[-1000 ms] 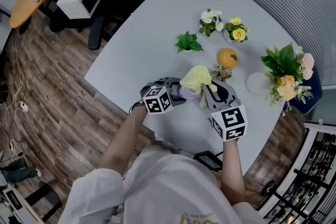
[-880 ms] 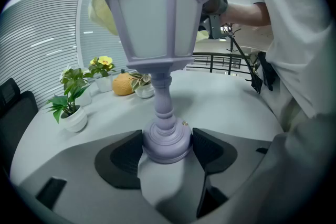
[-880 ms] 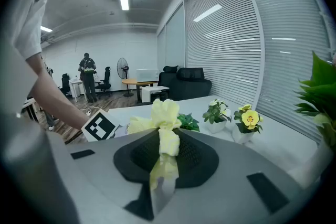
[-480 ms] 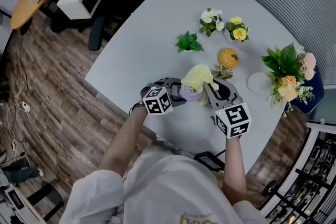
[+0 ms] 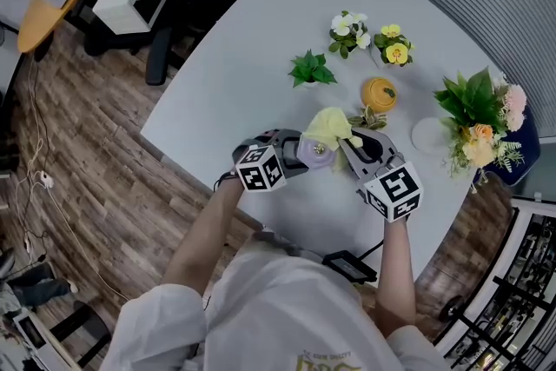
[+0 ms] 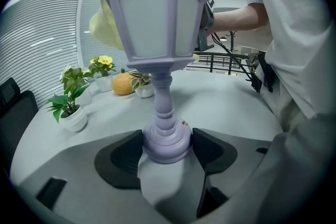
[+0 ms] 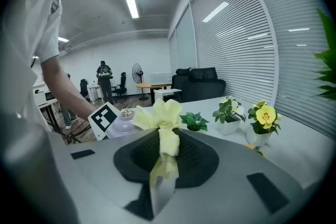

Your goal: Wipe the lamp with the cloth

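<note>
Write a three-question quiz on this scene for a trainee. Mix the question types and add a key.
1. True or false: the left gripper has its jaws closed on the base of the lamp.
2. Multiple choice: what does the right gripper hold between its jaws? A) the yellow cloth B) a sponge C) nothing
3. Fill in: the free end of the cloth is up by the lamp's ____ (head or base).

Key: 1 true; 2 A; 3 head.
</note>
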Available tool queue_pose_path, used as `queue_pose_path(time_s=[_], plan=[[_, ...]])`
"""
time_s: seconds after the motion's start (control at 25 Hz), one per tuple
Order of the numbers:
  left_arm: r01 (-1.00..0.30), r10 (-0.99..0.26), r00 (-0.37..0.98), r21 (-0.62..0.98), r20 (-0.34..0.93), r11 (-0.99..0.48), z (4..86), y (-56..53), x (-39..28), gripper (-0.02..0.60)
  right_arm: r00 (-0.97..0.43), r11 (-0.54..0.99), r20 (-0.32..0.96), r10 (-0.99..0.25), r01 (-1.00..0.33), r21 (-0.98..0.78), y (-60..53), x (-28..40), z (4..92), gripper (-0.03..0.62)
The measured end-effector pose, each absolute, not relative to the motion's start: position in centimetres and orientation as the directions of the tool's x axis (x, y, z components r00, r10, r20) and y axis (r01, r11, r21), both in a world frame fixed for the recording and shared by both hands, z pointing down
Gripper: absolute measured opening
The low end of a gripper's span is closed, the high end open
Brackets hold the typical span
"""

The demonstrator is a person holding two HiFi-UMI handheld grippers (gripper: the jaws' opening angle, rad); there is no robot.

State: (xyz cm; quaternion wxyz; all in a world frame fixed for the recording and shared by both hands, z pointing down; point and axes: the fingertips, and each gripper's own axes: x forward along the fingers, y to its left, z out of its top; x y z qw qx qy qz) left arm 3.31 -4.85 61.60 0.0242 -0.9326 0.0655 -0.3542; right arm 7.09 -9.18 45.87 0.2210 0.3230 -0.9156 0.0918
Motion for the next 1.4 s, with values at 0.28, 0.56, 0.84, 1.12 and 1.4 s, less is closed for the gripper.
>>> queue_pose_path(time_s=[0.28, 0.56, 0.84, 1.12, 1.4], plan=[[-0.105, -0.139, 0.741, -0.091, 0.657, -0.99, 61.6, -4.9, 3.3, 0.299, -0.771, 0.827, 0.429, -0.471, -0.555, -0.089, -9.2, 7.0, 46.4, 0.067], [-0.104, -0.138, 0.742, -0.091, 0.656, -0.99, 61.6, -4.9, 3.3, 0.299, -0.819, 0.85, 0.414, -0.396, -0.497, -0.171, -9.3, 6.9, 46.8, 0.067], [-0.105, -0.139, 0.741, -0.091, 0.657, -0.99, 61.6, -4.9, 3.3, 0.299, -0.837, 0.87, 0.436, -0.332, -0.45, -0.2, -8.5, 6.1, 48.1, 0.067], [-0.103, -0.136, 0.74, -0.089, 0.659, -0.991, 61.6, -4.9, 3.2, 0.299, -0.855, 0.861, 0.401, -0.329, -0.447, -0.245, -8.5, 6.2, 48.3, 0.067], [-0.104, -0.137, 0.739, -0.089, 0.659, -0.991, 61.6, -4.9, 3.3, 0.299, -0.861, 0.86, 0.405, -0.307, -0.433, -0.269, -8.5, 6.0, 49.1, 0.066]])
